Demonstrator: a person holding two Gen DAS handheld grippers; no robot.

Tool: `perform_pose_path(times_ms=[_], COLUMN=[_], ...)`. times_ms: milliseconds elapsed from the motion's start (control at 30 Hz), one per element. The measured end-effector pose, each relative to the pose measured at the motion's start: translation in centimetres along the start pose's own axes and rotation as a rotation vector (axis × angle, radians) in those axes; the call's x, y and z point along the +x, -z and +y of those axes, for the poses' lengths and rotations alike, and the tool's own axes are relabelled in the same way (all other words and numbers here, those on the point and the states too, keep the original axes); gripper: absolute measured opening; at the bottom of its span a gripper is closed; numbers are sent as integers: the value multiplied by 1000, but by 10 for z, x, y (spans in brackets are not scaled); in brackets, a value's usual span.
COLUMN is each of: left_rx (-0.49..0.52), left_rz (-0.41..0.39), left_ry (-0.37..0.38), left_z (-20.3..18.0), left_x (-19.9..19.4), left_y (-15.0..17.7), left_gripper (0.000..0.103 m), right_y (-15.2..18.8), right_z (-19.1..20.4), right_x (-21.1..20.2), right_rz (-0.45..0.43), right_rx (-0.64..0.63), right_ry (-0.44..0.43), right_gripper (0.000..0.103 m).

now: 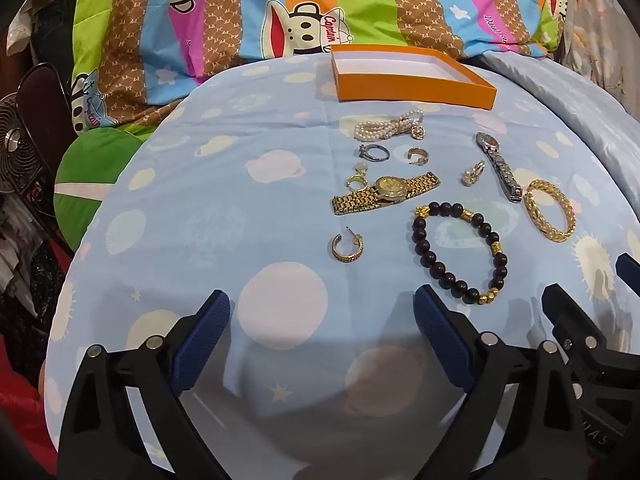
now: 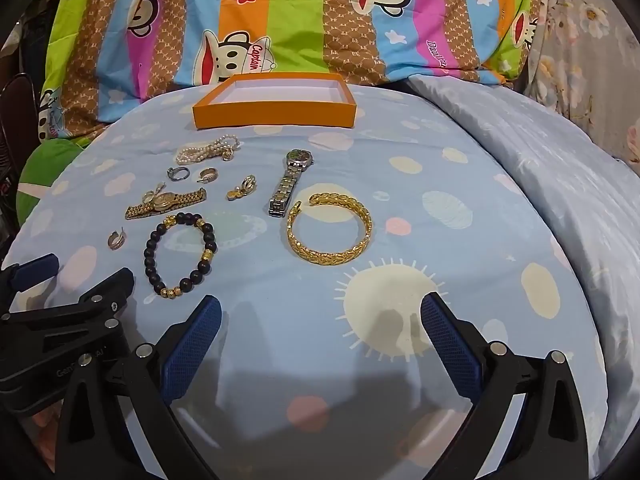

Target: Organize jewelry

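Between the spread blue pads of the left gripper (image 1: 322, 312) lies only blue bedsheet (image 1: 208, 184), nothing held. Just ahead of its right finger curls the dark beaded bracelet (image 1: 460, 252), and ahead to the left sits a gold hoop earring (image 1: 347, 247). Over on the right gripper (image 2: 320, 316), jaws wide apart too, hovering above a printed sun. Straight ahead of them rests the gold bangle (image 2: 330, 226), the silver watch (image 2: 290, 186) just beyond it. Further out lie the gold watch (image 1: 386, 192) and pearl strand (image 1: 390, 125), then the orange box (image 2: 276, 100), open, against the striped pillow (image 2: 280, 20).
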State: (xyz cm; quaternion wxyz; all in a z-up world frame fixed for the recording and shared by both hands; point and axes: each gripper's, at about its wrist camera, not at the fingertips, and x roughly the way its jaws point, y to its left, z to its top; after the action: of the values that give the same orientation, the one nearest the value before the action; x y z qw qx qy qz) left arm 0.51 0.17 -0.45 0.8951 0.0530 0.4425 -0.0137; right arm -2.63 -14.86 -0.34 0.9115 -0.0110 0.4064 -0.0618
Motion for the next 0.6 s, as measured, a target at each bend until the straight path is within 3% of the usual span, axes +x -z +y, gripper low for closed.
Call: perform_pose_path(times_ms=[600], left_rx=[1], left_rz=[-10], left_ry=[-9], left_z=[0], left_x=[-5], left_y=[-1], left_gripper=[91], right_y=[-2], right_z=[1], right_x=[-2], right_rz=[-4], right_rx=[4], right_ry=[-4], right_gripper=[98])
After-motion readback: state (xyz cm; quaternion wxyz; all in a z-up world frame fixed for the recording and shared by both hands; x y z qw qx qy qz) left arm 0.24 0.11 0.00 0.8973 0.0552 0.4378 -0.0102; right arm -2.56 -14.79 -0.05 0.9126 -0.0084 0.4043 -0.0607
